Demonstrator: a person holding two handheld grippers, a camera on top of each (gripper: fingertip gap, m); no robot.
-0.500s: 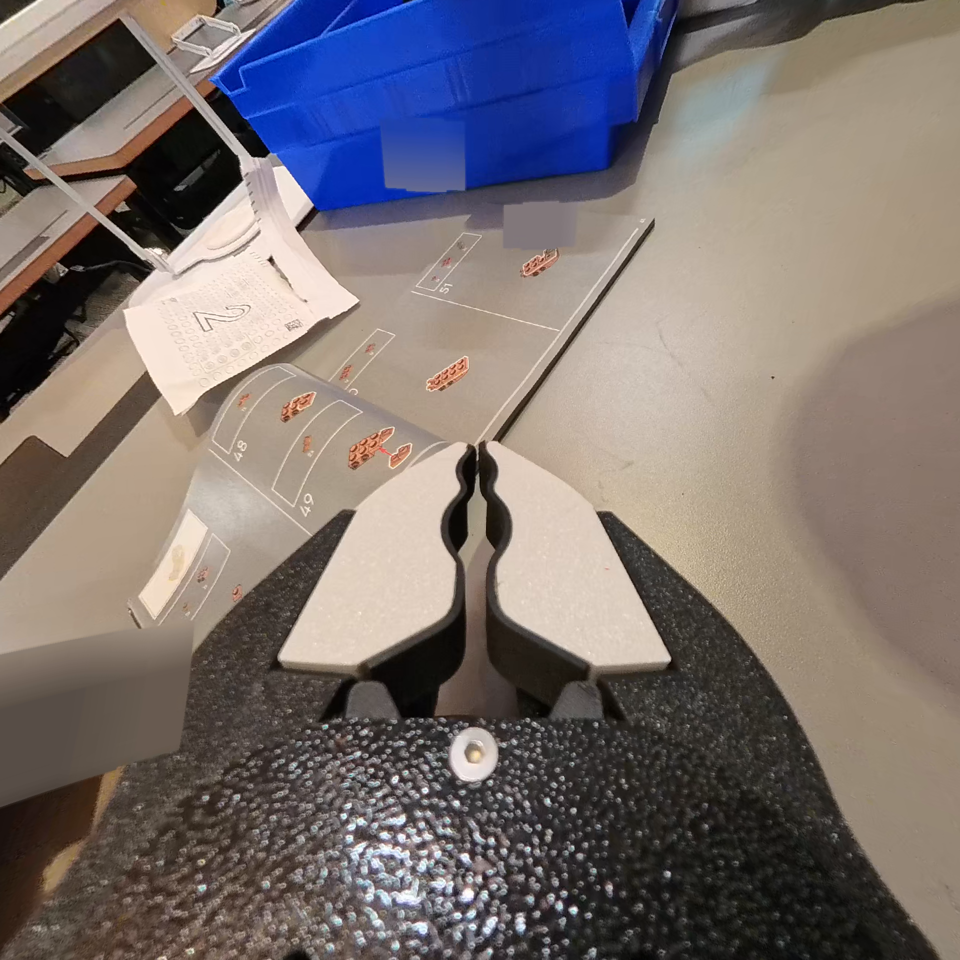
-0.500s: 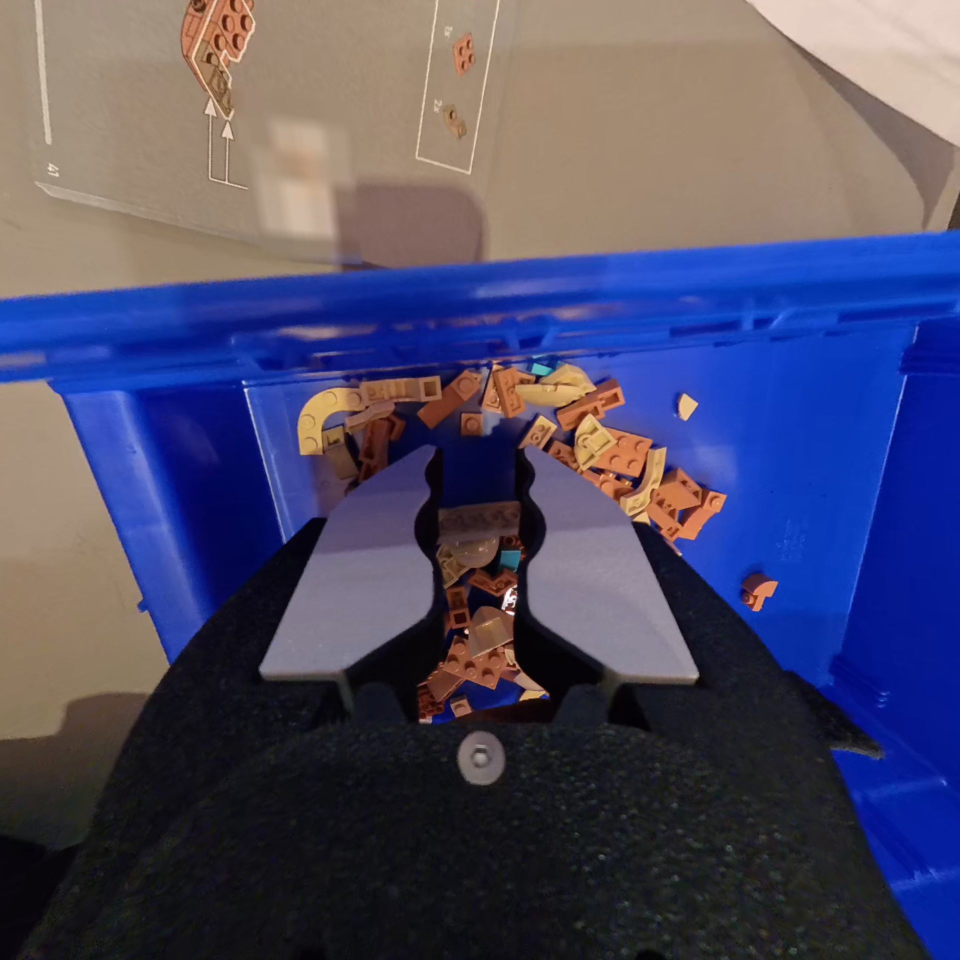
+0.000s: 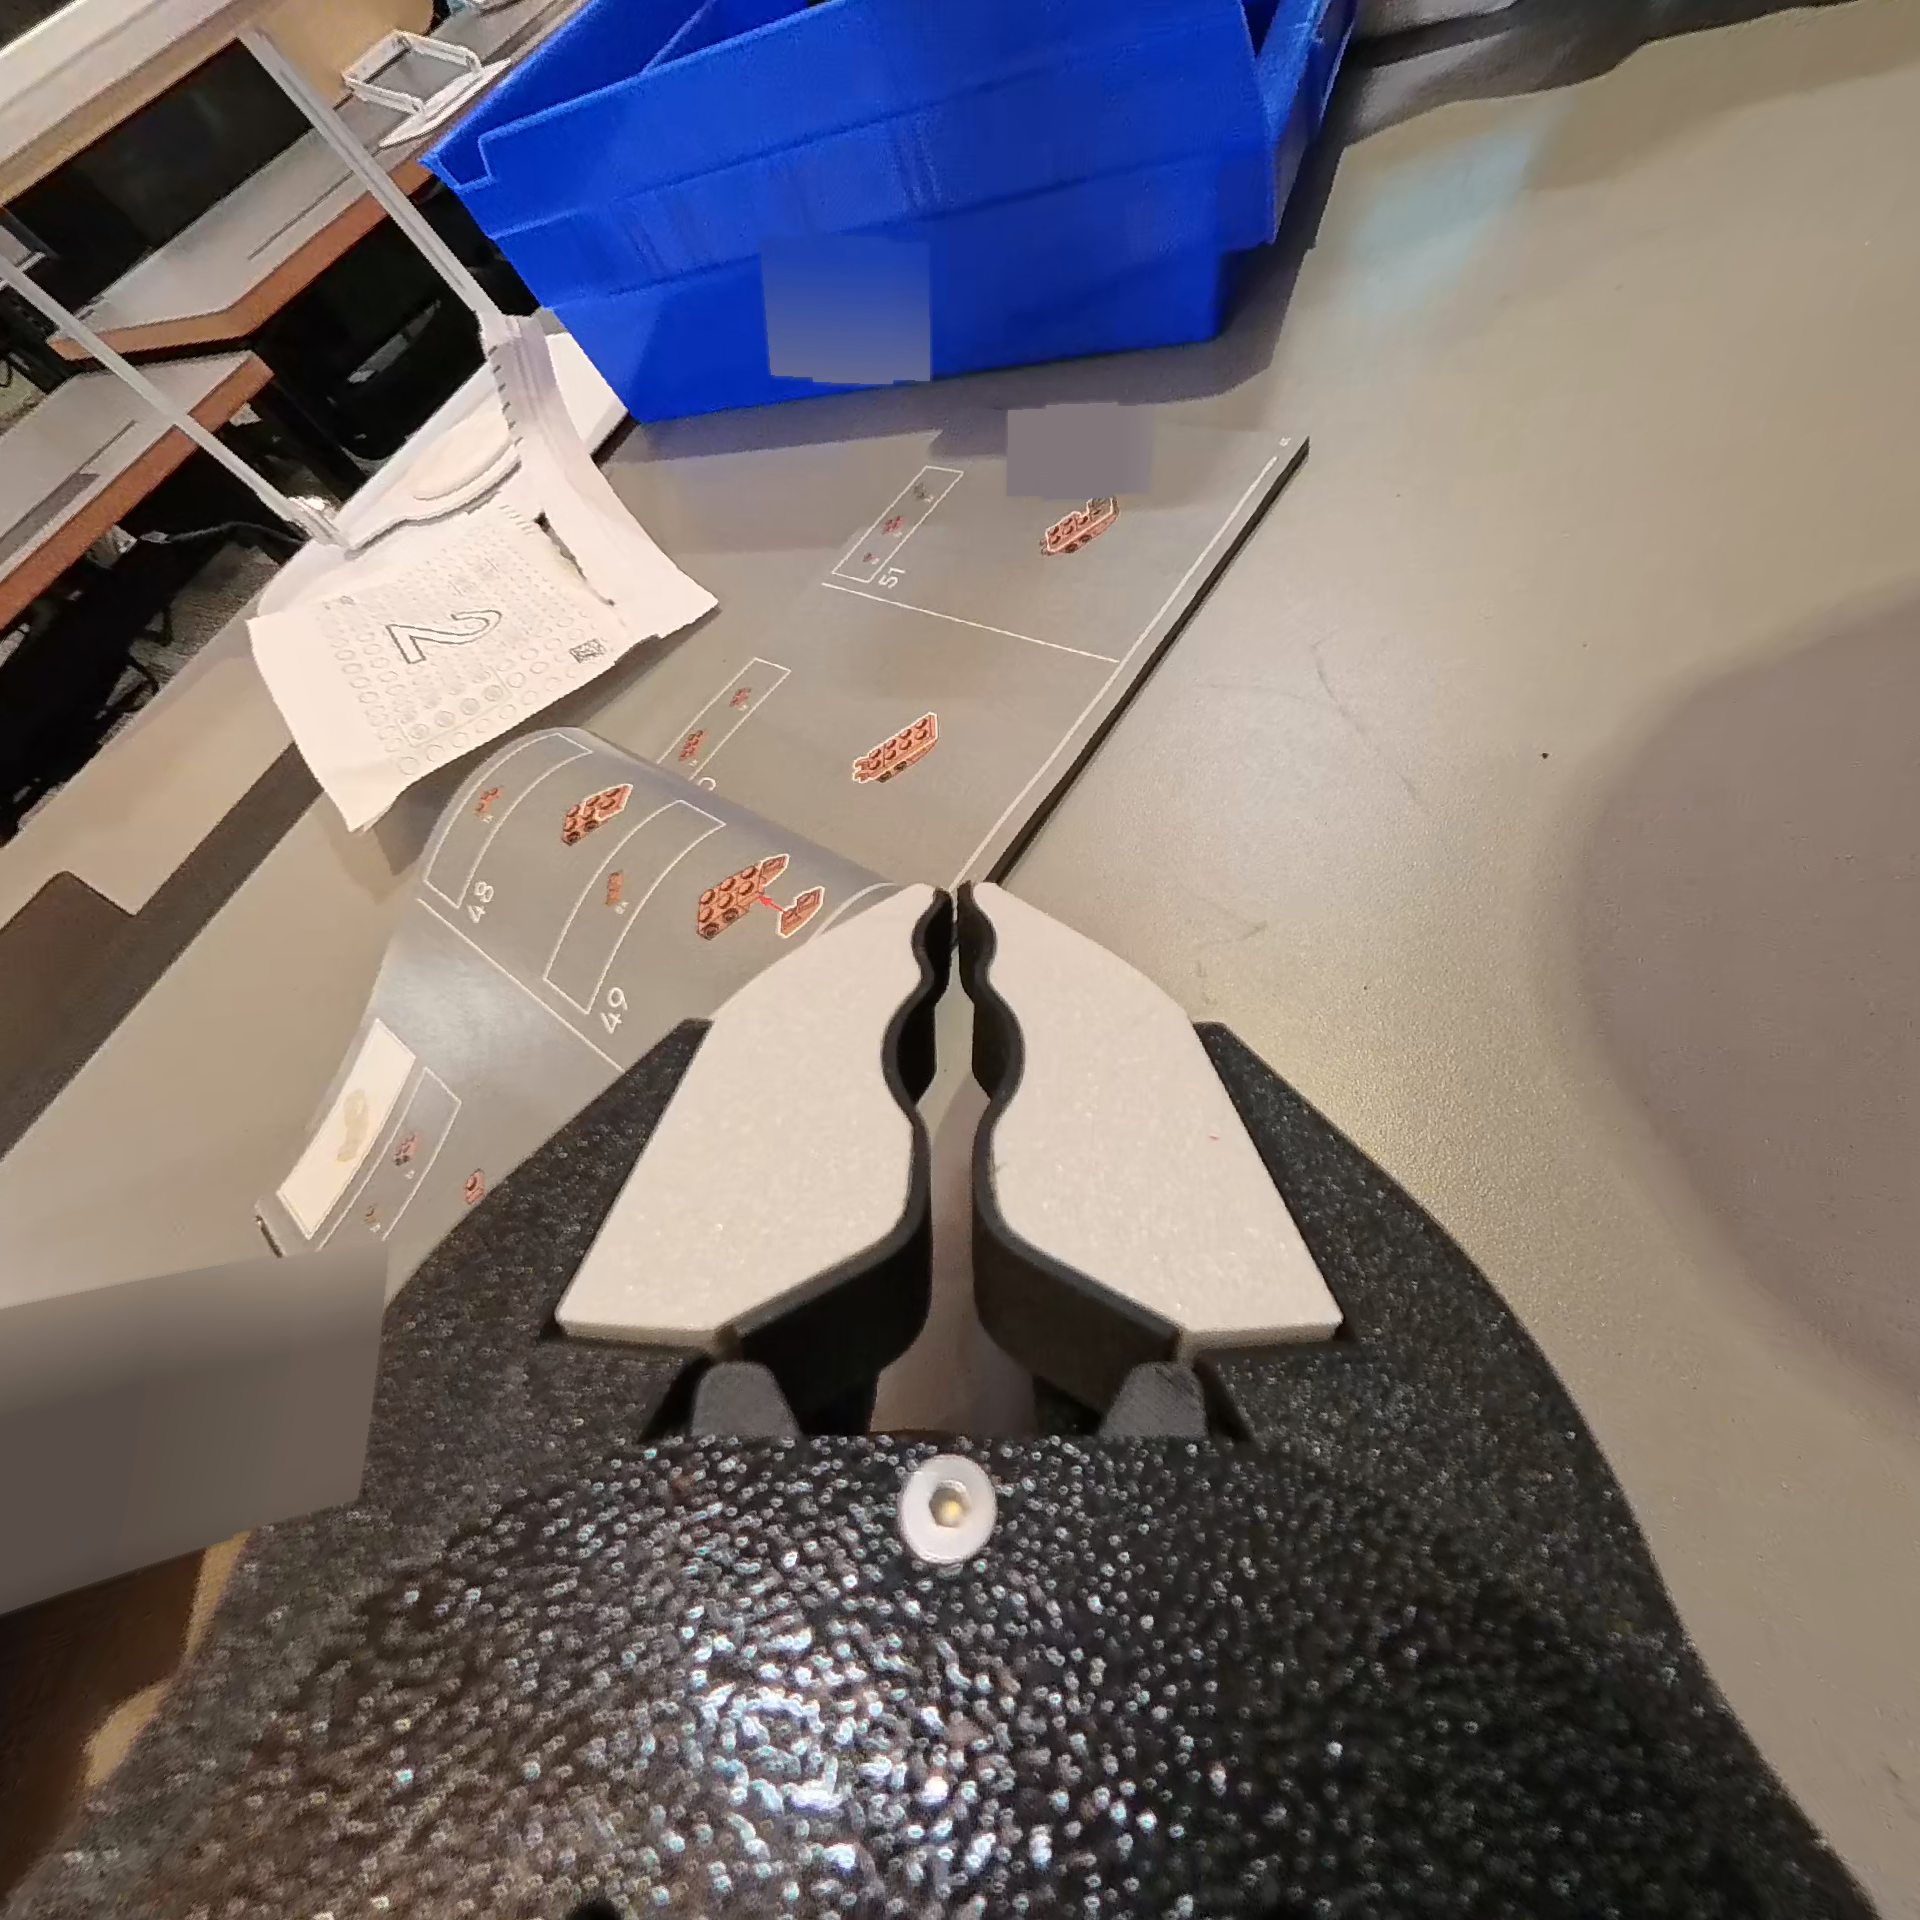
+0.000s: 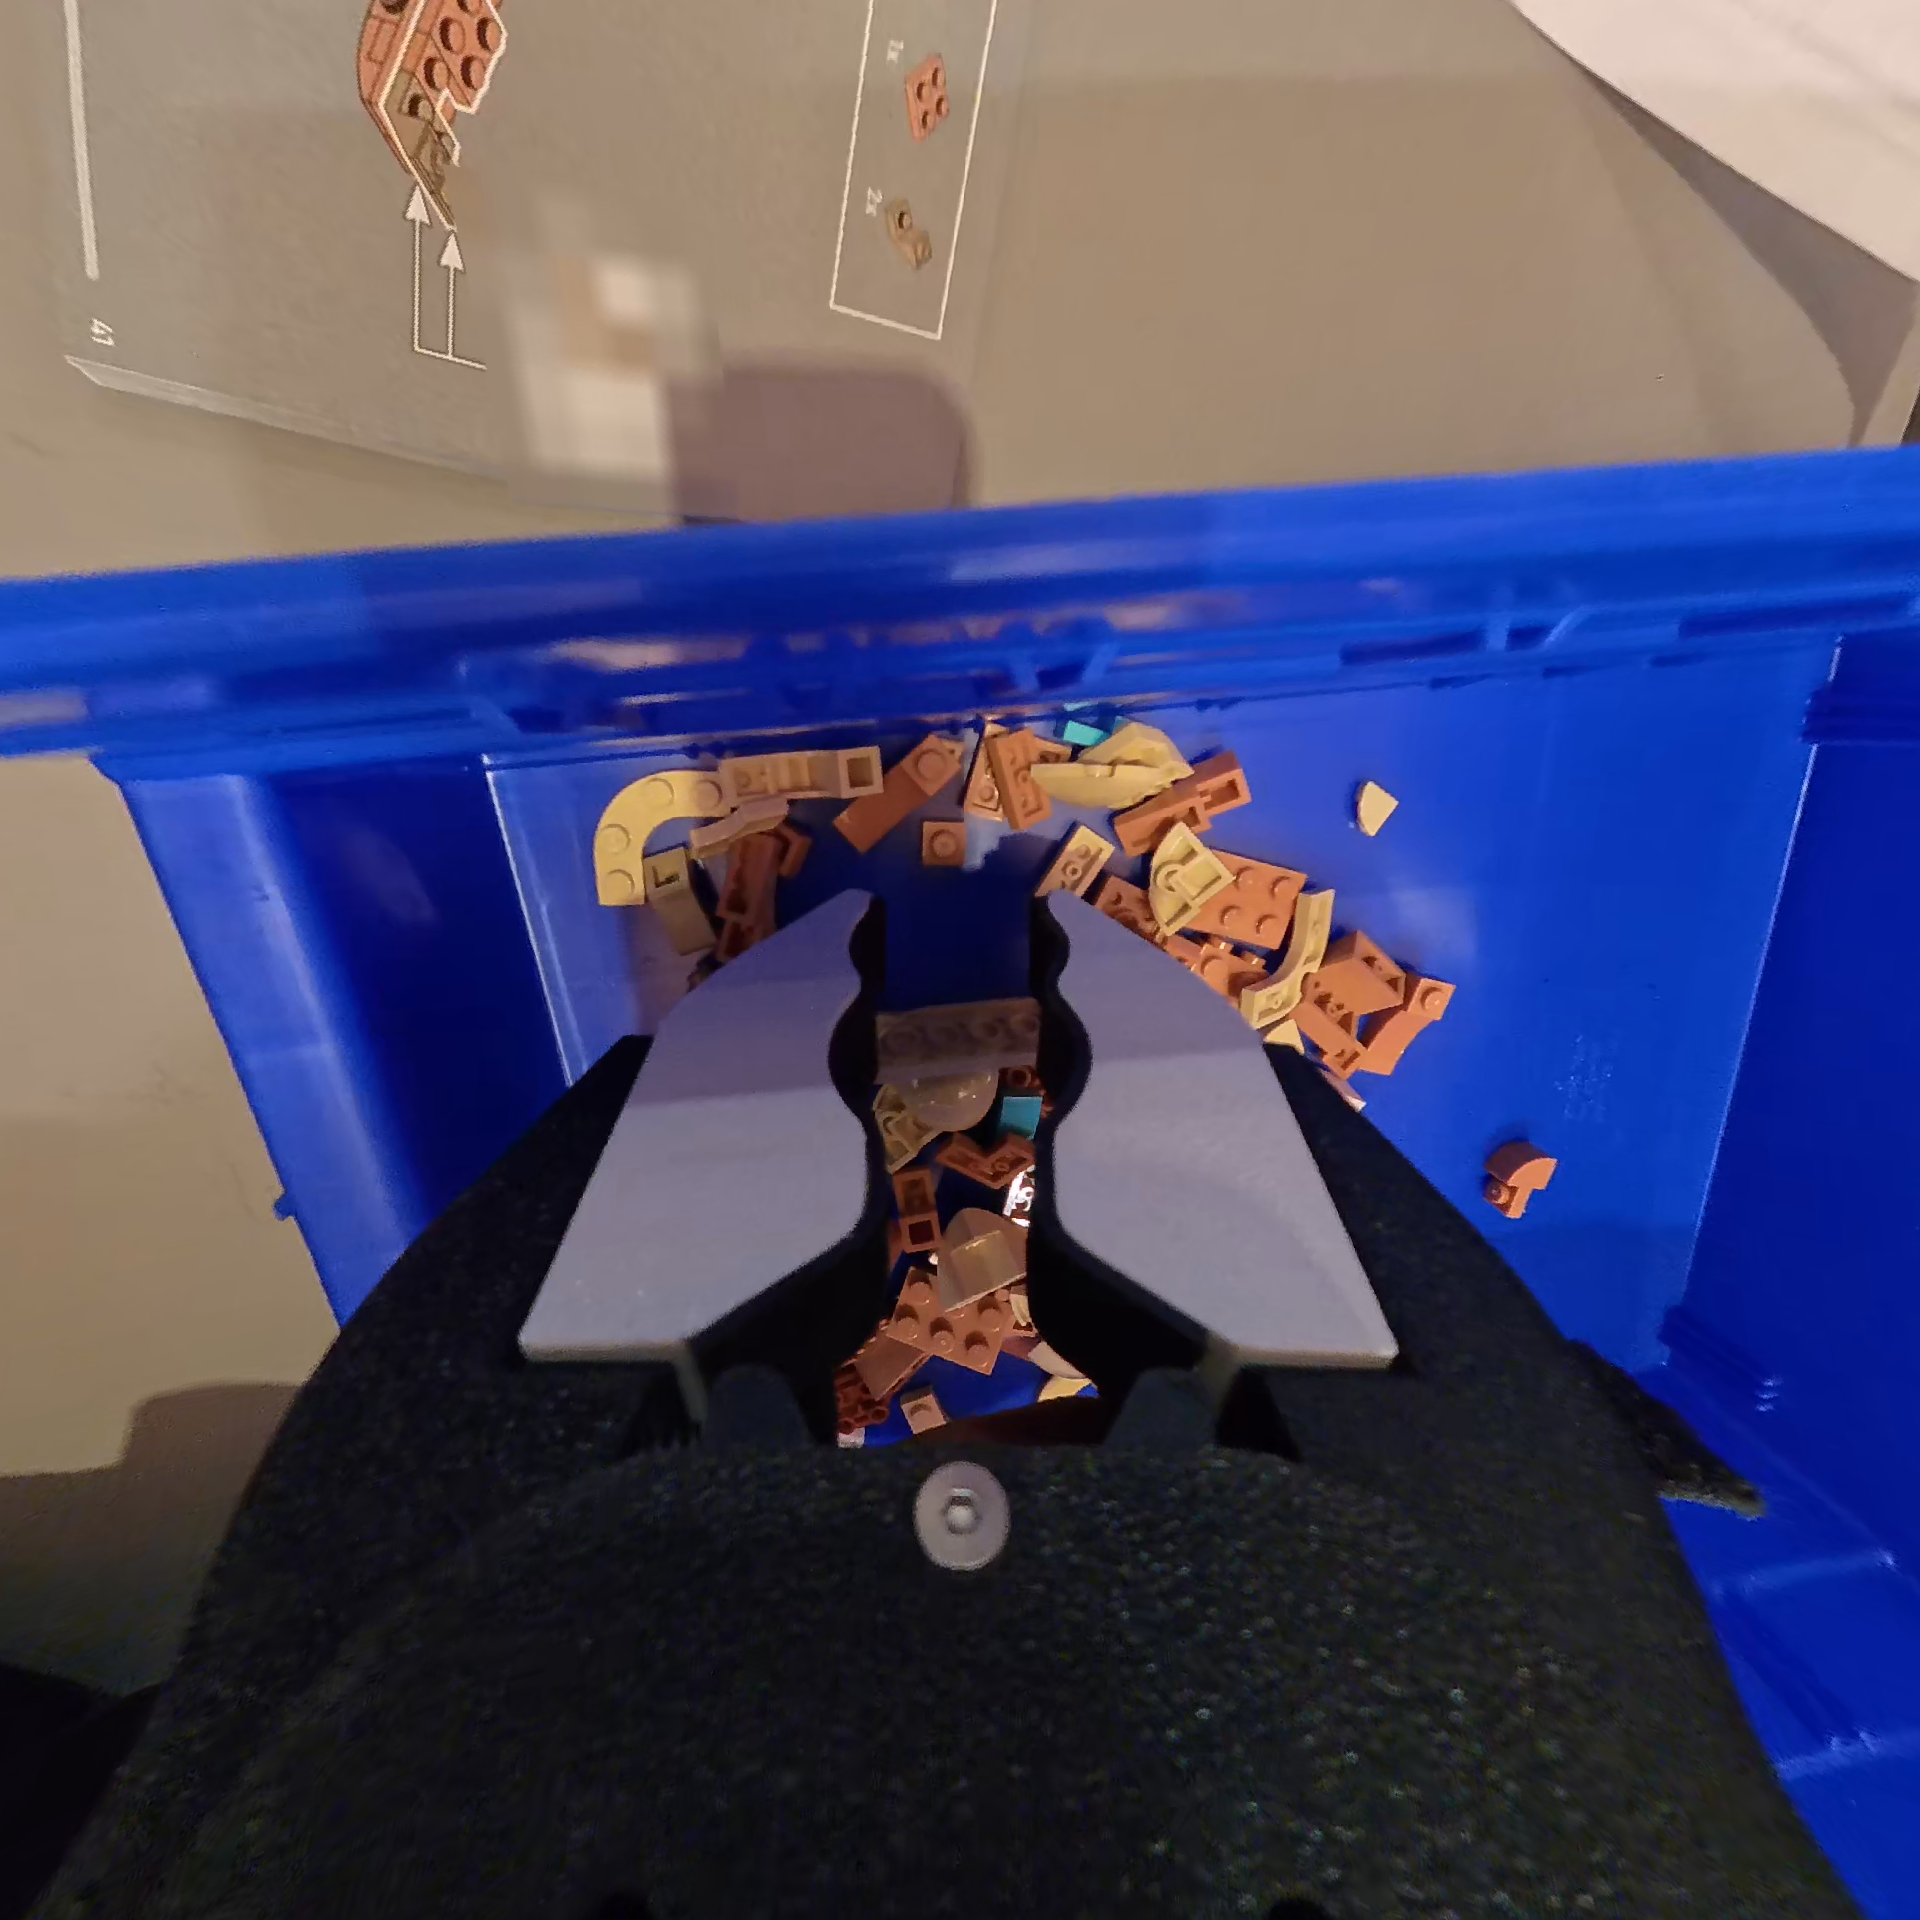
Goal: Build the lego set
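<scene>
Grey tabletop (image 3: 1455,727) fills most of your left wrist view, with a blue bin (image 3: 935,187) at the top of the frame and, below it, an open instruction booklet (image 3: 935,665) whose near page curls up toward the lower left. Your left gripper (image 3: 954,904) sits at frame centre with its fingers (image 3: 831,1091) clenched tip to tip, nothing between them, right over the booklet's near corner. A white perforated paper bag (image 3: 457,665) lies in the left of the frame, touching the booklet's left edge, and beyond it, upper left, are desks with brown edging (image 3: 156,343). In your right wrist view the gripper points down into a blue bin (image 4: 1558,935), its rim crossing the frame's middle, while a booklet page (image 4: 623,208) lies on the table above the rim. A scatter of small tan and reddish-brown bricks (image 4: 1226,894) lies on the bin floor around and under the fingers, with one lone brown piece (image 4: 1517,1174) off to the right. Your right gripper (image 4: 956,914) has its jaws parted, and a grey studded plate (image 4: 956,1039) spans the gap farther back (it looks clamped between the two pads, though the dim blue light makes the contact hard to confirm).
</scene>
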